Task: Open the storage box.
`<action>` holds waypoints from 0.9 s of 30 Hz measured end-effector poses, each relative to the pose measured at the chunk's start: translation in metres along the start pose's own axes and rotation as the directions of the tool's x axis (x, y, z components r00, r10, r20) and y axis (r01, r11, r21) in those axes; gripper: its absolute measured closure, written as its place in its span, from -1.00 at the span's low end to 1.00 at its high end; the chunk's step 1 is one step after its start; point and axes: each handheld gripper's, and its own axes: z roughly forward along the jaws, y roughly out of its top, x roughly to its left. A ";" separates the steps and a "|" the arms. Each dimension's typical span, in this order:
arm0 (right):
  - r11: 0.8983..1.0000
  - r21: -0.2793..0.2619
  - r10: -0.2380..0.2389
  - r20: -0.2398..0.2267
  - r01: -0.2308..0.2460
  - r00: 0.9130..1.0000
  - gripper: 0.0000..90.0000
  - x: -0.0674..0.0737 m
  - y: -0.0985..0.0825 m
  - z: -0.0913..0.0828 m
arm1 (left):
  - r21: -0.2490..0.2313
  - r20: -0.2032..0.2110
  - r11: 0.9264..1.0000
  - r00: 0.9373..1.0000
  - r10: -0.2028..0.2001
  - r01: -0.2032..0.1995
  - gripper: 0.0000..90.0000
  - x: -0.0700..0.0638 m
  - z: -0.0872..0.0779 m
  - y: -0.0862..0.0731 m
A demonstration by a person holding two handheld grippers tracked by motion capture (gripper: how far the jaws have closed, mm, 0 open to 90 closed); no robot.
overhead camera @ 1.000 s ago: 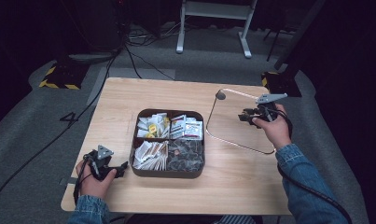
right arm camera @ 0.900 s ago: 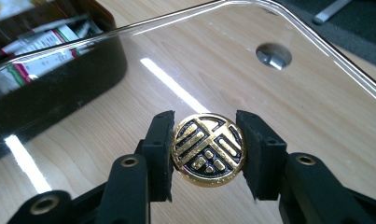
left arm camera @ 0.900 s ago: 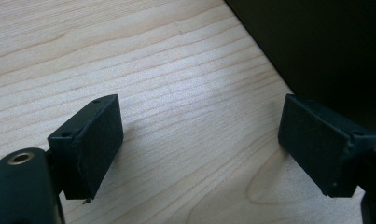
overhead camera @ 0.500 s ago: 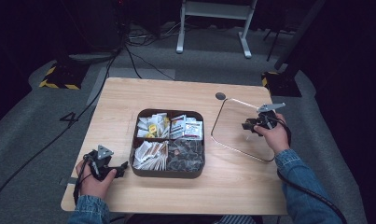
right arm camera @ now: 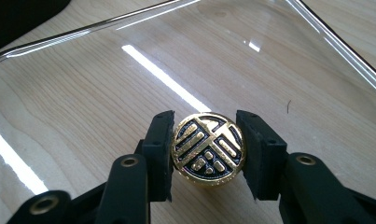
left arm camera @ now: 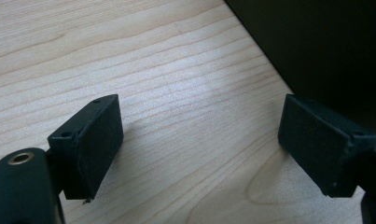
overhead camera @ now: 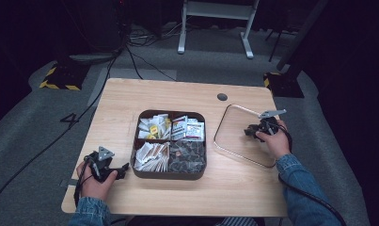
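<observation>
The right gripper view shows the right claw (right arm camera: 208, 156) clamped on the clear glass lid's round gold-and-black knob (right arm camera: 208, 150). The left gripper view shows the left claw (left arm camera: 202, 144) gaping, nothing between its jaws, over the pale wooden tabletop (left arm camera: 176, 93).

Glass lid (overhead camera: 241, 136) lowered: a second ago it stood tilted, near edge raised above the table (overhead camera: 177, 94); half a second ago it hung at a shallower slant; now it lies flat on the wood, right of the box (overhead camera: 169, 175). Right gripper (overhead camera: 258, 130) came down with it (jaws clamped on the gold knob (right arm camera: 209, 148)), hand nearer the tabletop.
</observation>
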 end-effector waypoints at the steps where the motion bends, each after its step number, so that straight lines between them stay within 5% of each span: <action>1: 1.000 0.002 0.001 0.002 -0.001 1.000 0.31 0.000 -0.001 0.001 | 0.000 0.000 1.000 1.000 0.000 0.000 -0.68 0.000 0.000 0.000; 12: 1.000 0.003 0.004 0.000 -0.004 1.000 0.27 -0.001 -0.008 0.005 | -0.001 -0.001 1.000 1.000 -0.003 0.003 -0.68 0.000 0.000 0.000; 20: 0.993 -0.113 0.024 -0.004 -0.024 1.000 -0.06 0.006 0.000 -0.010 | -0.003 -0.002 1.000 1.000 0.000 0.000 -0.67 0.000 0.000 0.000; 27: 0.980 -0.200 -0.006 -0.023 0.001 1.000 -0.08 0.033 -0.002 -0.032 | -0.004 -0.003 1.000 1.000 0.000 0.000 -0.67 0.000 0.000 0.000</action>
